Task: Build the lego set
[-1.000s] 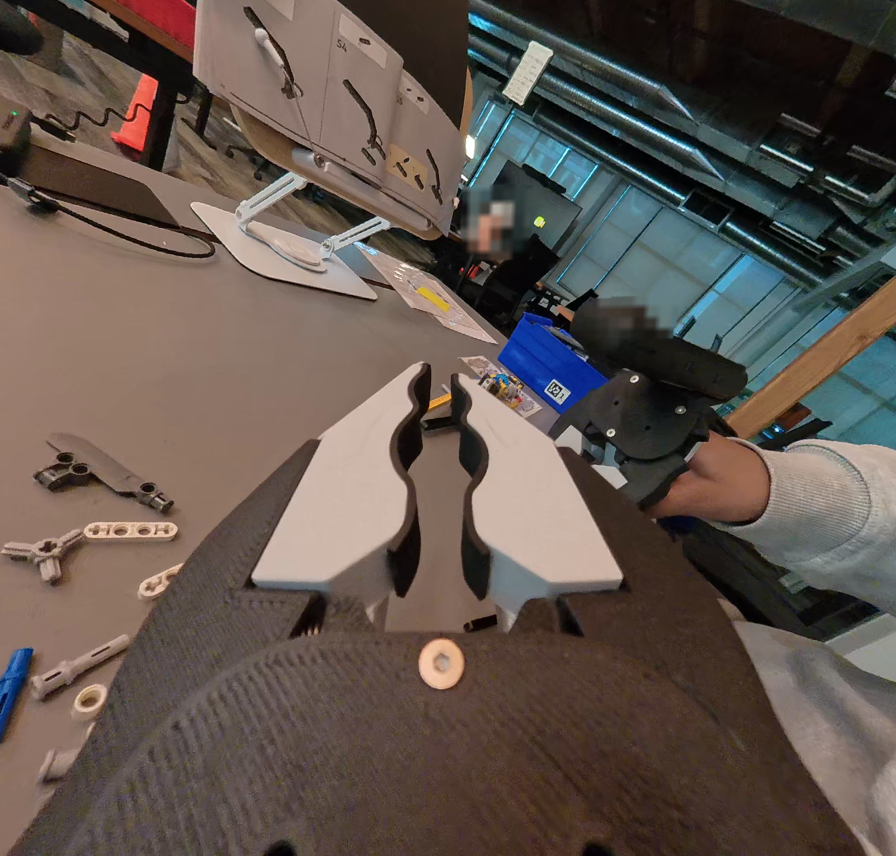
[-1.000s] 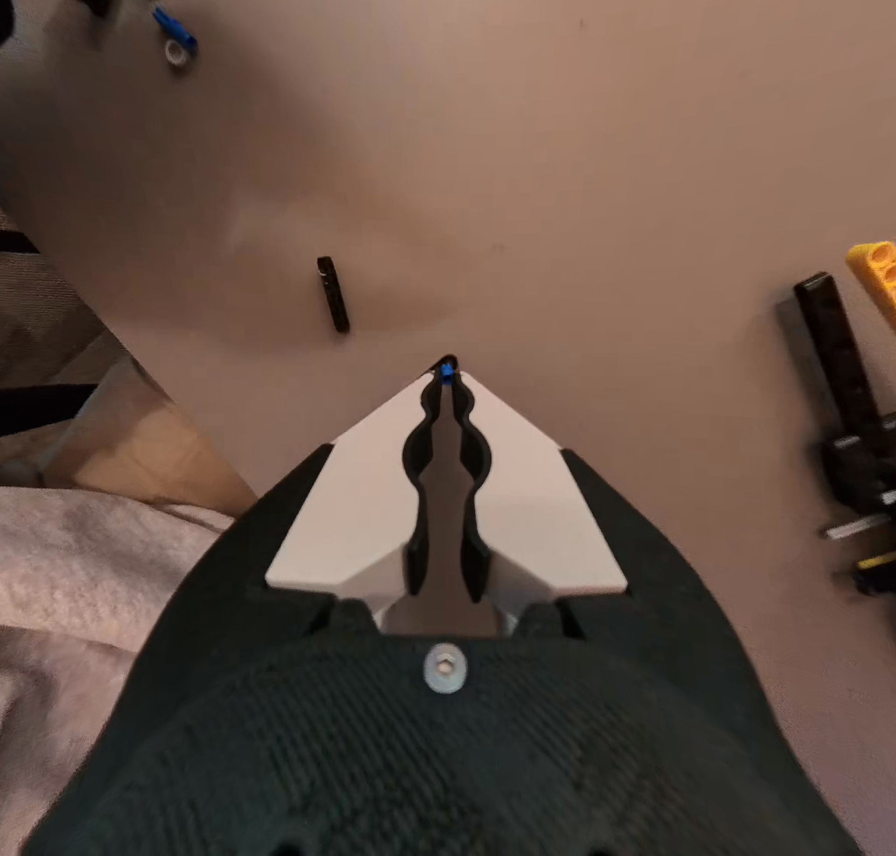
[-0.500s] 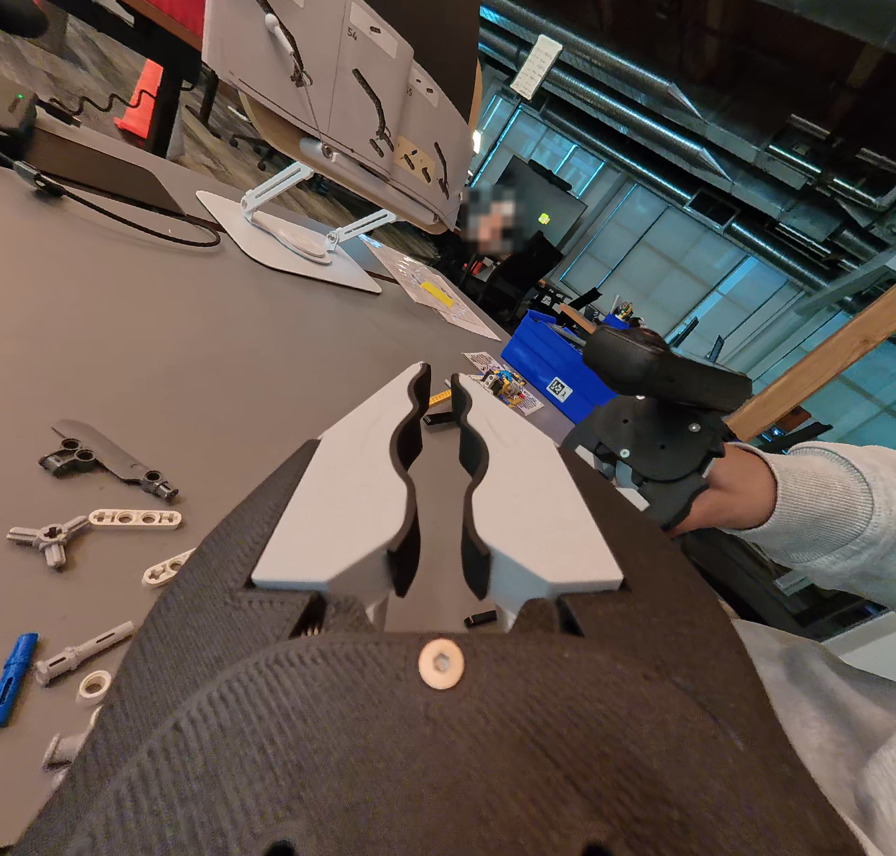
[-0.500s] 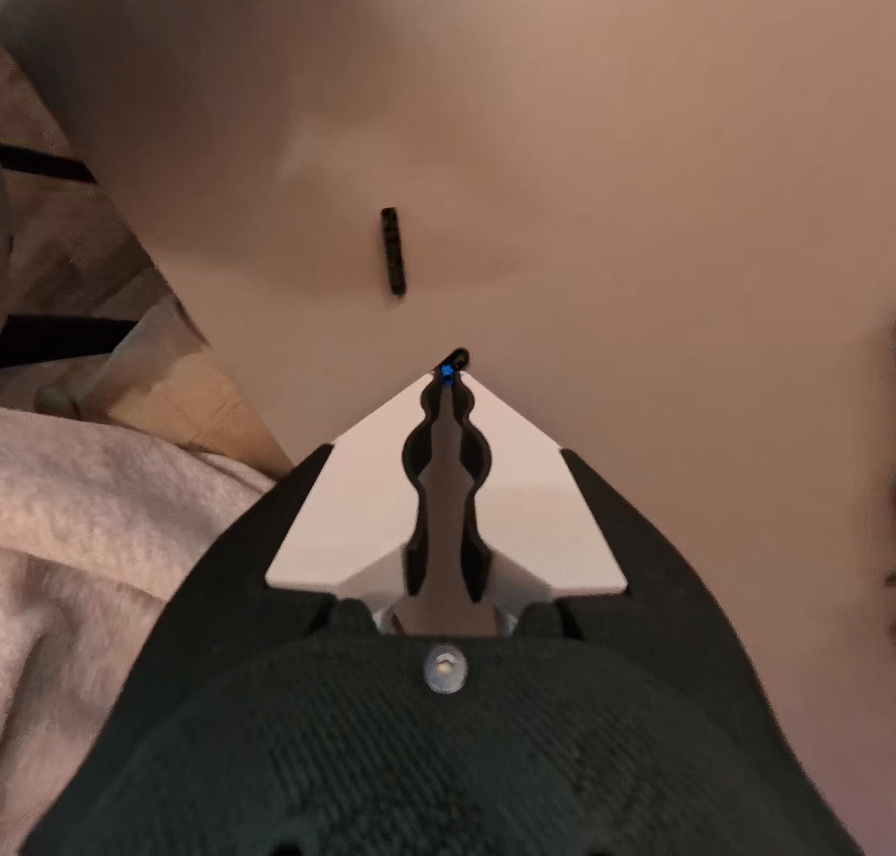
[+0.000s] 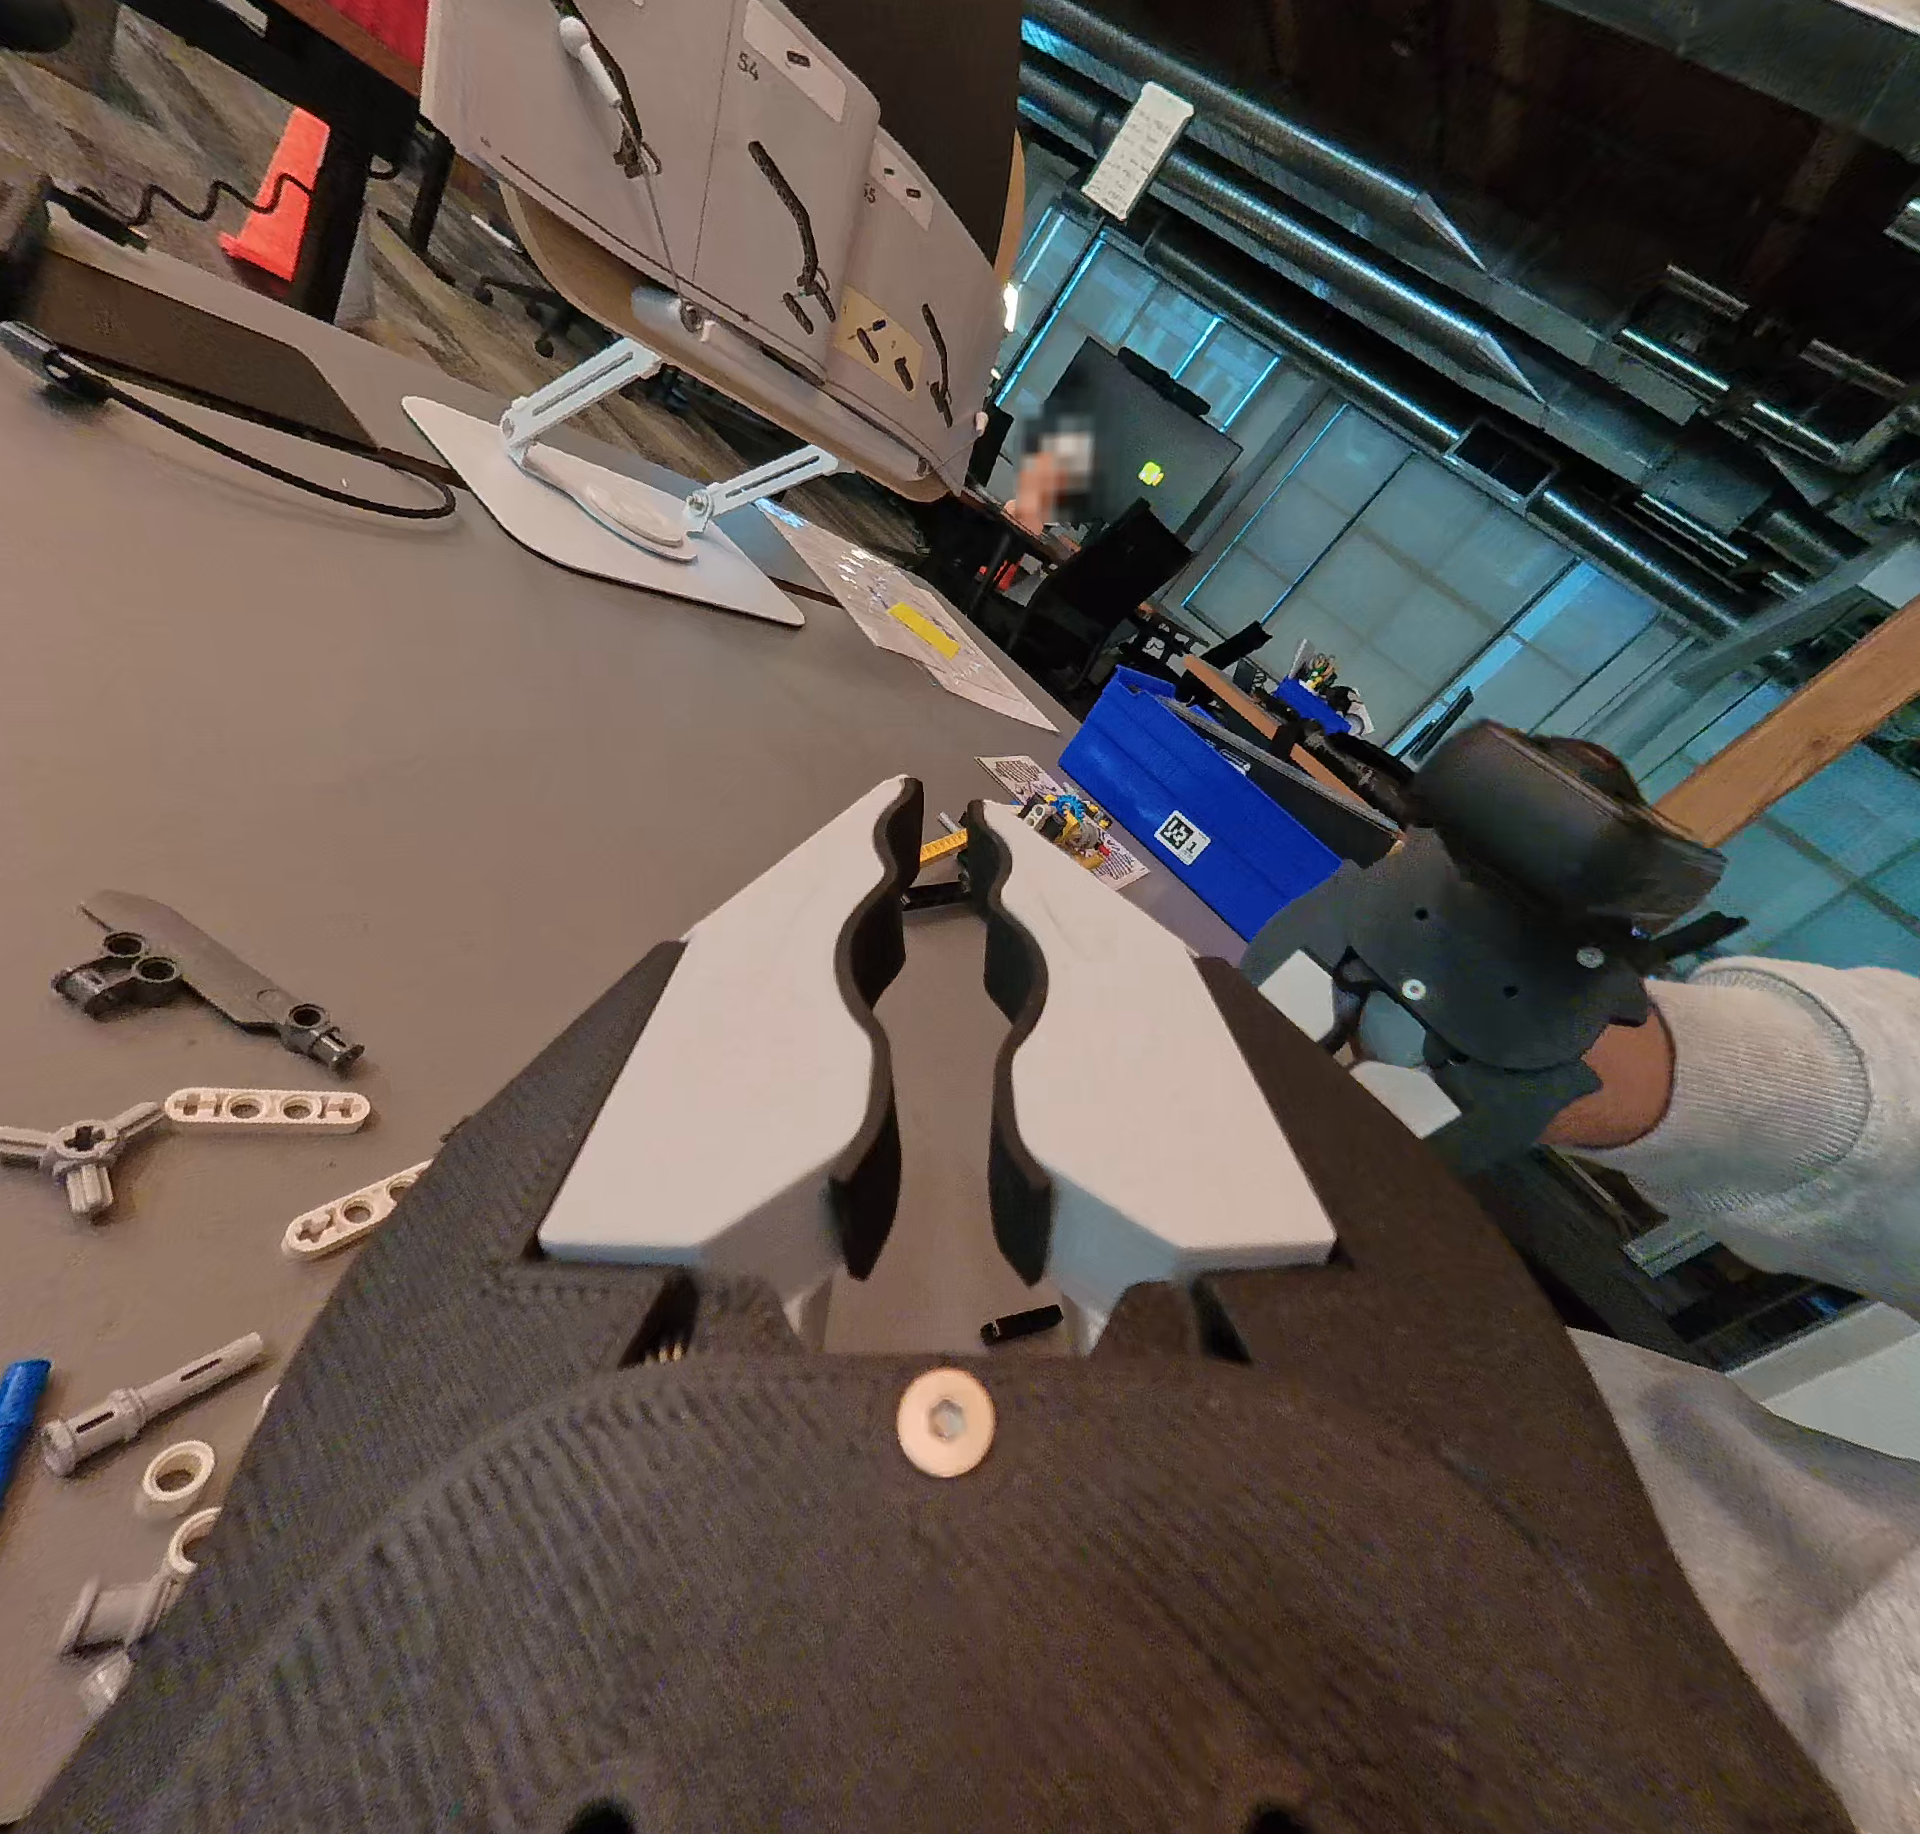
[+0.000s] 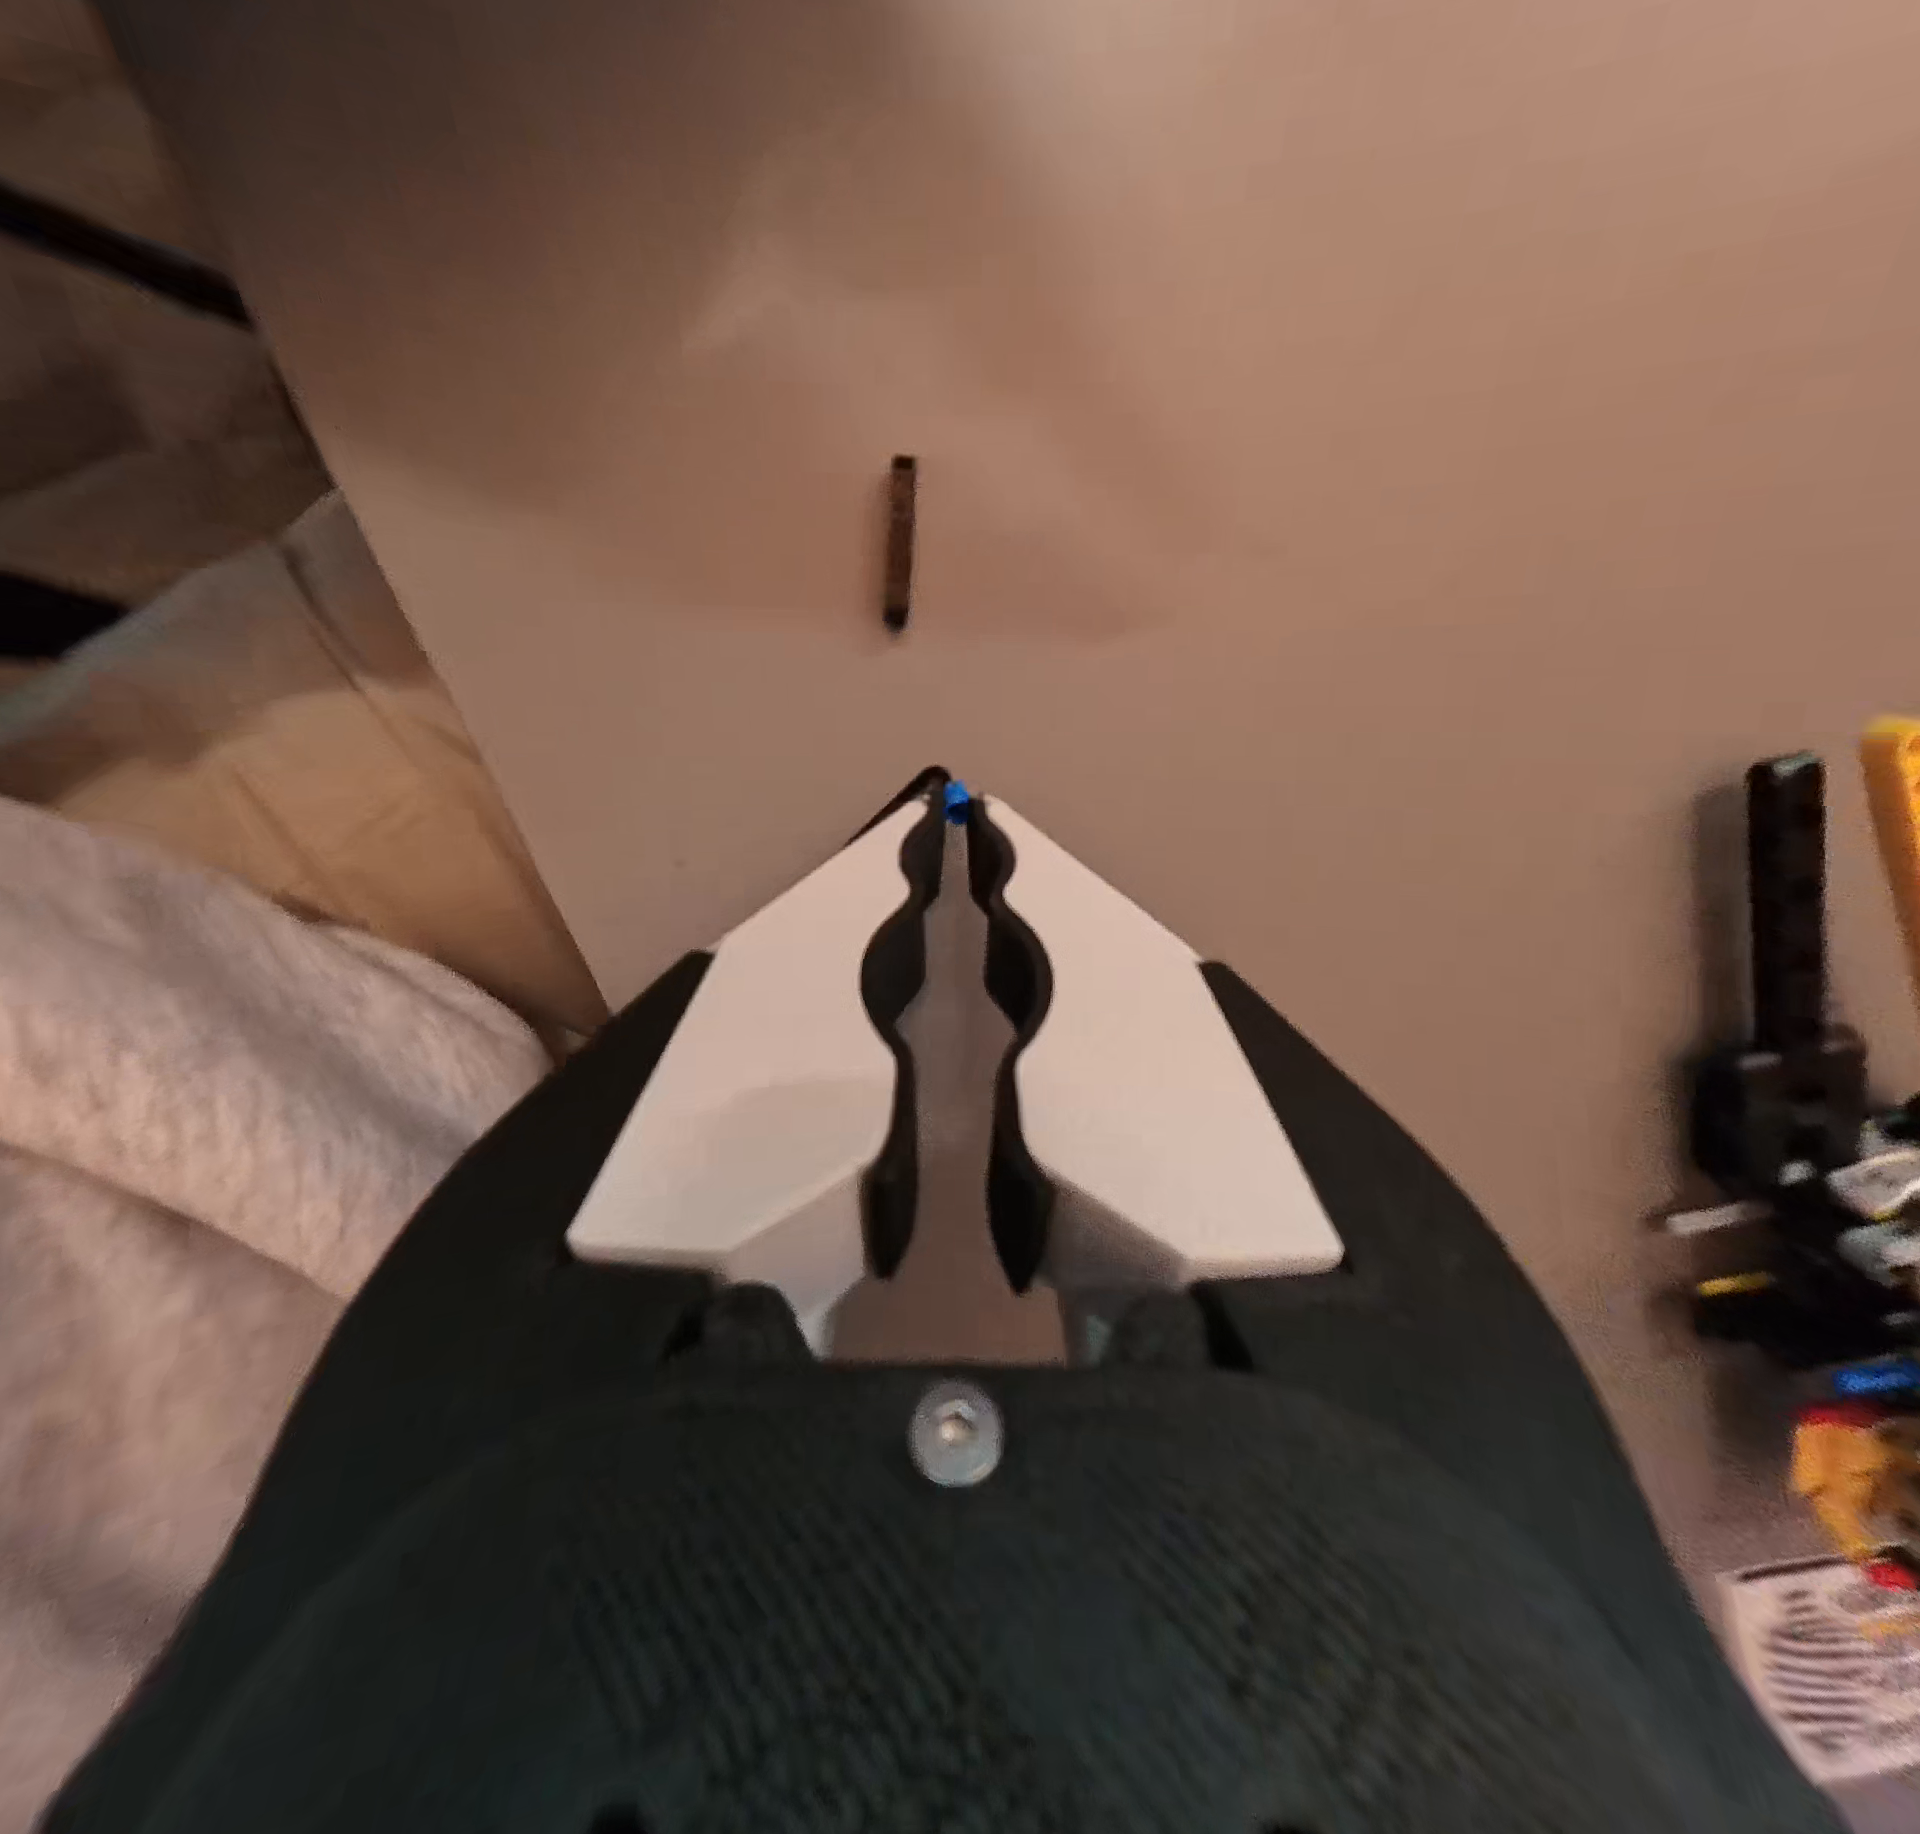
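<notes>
My right gripper (image 6: 957, 816) is shut on a tiny blue pin (image 6: 956, 800) pinched at its fingertips, with a bit of black showing beside it, above the beige table (image 6: 1247, 330). A thin black rod (image 6: 900, 543) lies on the table straight ahead of it. The part-built model (image 6: 1818, 1254), with a black beam (image 6: 1785, 901) and a yellow beam (image 6: 1893, 849), lies at the right edge. My left gripper (image 5: 943, 816) is slightly open and empty, held above the table. The model (image 5: 1070, 828) shows just beyond its tips, and the right gripper (image 5: 1496, 953), held in a hand, is to the right.
Loose parts lie at the left: a black blade piece (image 5: 208, 984), white beams (image 5: 265, 1107), a grey three-arm connector (image 5: 78, 1150), a grey pin (image 5: 156, 1389). An instruction booklet on a stand (image 5: 707, 174) is at the back, a blue bin (image 5: 1195, 828) beyond. The table edge and a sleeve (image 6: 208, 1109) are at the left. There is about 20 centimetres between the tips of the two grippers. It is some 5 centimetres from my right tips to the thin black rod (image 6: 900, 543). My left wrist view (image 5: 1022, 1329) looks at it from another angle.
The right gripper has swung over the table with the blue pin: the black rod now sits centred ahead and the model is back in view at the right. The left gripper barely shifted.
</notes>
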`<control>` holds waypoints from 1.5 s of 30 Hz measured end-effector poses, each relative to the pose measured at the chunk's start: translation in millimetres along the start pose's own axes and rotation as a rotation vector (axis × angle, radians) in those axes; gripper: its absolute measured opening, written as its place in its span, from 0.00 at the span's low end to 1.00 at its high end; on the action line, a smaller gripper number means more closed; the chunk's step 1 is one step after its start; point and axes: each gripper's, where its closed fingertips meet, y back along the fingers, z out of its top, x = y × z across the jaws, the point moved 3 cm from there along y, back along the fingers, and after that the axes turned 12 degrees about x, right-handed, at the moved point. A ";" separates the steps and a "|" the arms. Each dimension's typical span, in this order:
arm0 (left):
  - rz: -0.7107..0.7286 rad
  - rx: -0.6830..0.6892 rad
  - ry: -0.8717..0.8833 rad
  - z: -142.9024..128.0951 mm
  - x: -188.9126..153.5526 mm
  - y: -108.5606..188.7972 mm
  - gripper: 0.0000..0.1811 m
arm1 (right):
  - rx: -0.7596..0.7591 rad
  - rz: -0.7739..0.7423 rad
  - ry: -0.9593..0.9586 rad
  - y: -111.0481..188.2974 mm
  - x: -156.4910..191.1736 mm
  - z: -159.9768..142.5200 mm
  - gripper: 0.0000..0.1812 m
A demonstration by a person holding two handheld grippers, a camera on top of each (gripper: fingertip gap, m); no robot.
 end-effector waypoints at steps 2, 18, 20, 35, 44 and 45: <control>0.004 0.001 0.003 -0.3 0.8 0.2 0.03 | -0.014 0.023 -0.106 -1.1 -1.0 1.1 0.02; -0.010 0.001 0.010 -0.3 -1.8 -1.1 0.03 | -0.079 0.002 -0.369 -6.6 9.0 -5.7 0.02; -0.013 -0.001 0.013 -0.1 -1.9 -1.1 0.03 | -0.093 -0.007 -0.371 -5.6 7.0 -4.3 0.02; -0.013 0.007 0.009 -1.1 -2.7 -2.5 0.03 | -0.052 -0.010 -0.392 -12.1 6.8 -4.8 0.02; -0.011 0.004 0.009 -0.6 -2.1 -1.5 0.03 | 0.002 -0.018 -0.381 -12.5 6.7 -1.9 0.02; -0.010 0.004 0.009 -0.6 -2.1 -1.6 0.03 | 0.008 -0.017 -0.378 -12.5 6.7 -1.9 0.02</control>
